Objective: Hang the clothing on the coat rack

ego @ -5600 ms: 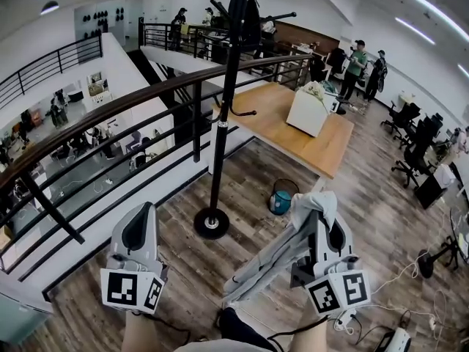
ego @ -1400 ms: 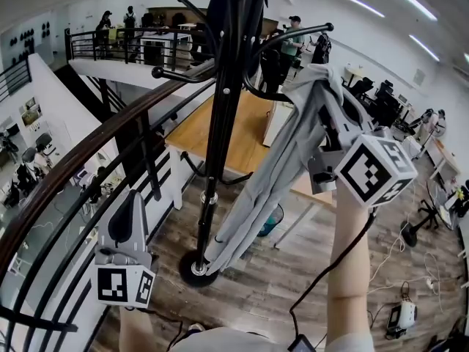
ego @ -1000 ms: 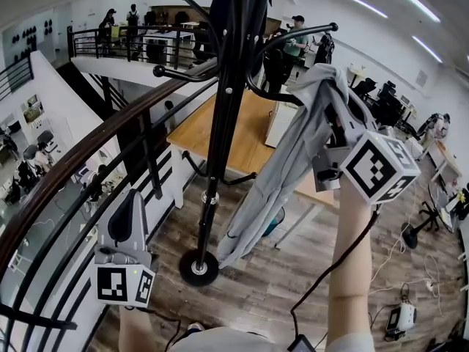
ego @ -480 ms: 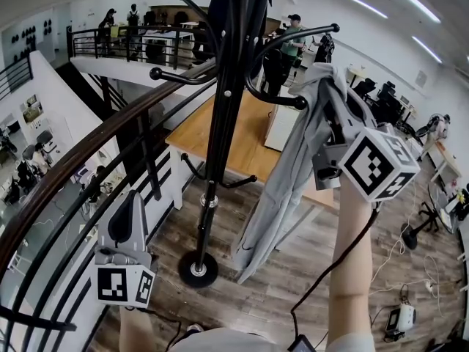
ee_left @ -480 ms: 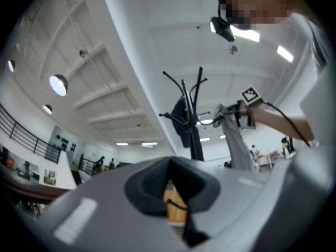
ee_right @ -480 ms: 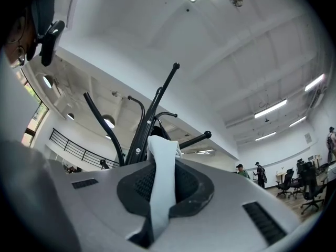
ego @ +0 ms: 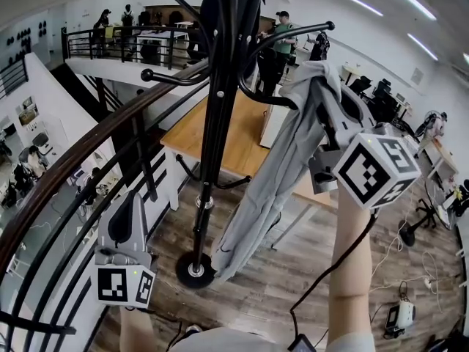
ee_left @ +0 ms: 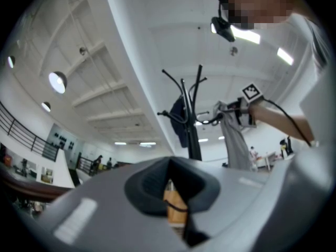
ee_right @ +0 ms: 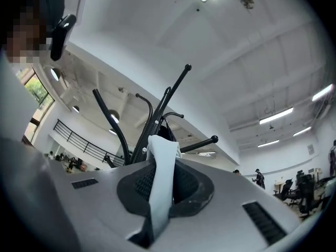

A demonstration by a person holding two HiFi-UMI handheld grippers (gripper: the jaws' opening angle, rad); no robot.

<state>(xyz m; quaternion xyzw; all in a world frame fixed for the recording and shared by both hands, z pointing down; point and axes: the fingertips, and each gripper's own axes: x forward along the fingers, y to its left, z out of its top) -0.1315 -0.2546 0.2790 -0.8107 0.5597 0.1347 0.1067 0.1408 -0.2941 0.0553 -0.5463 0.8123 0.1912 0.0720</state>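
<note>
Both tongs closed: right tongs (ego: pixel 331 127) pinching grey garment (ego: pixel 271 189) by coat rack (ego: pixel 216 116), left tongs (ego: pixel 134 205) empty.

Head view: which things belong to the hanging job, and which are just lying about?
Job:
- garment, gripped by the right gripper
- coat rack

Lying about:
- left gripper, shut and empty
- table
- railing

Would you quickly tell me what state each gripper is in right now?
Left gripper: closed, holding nothing.
Right gripper: closed on the grey garment.
</note>
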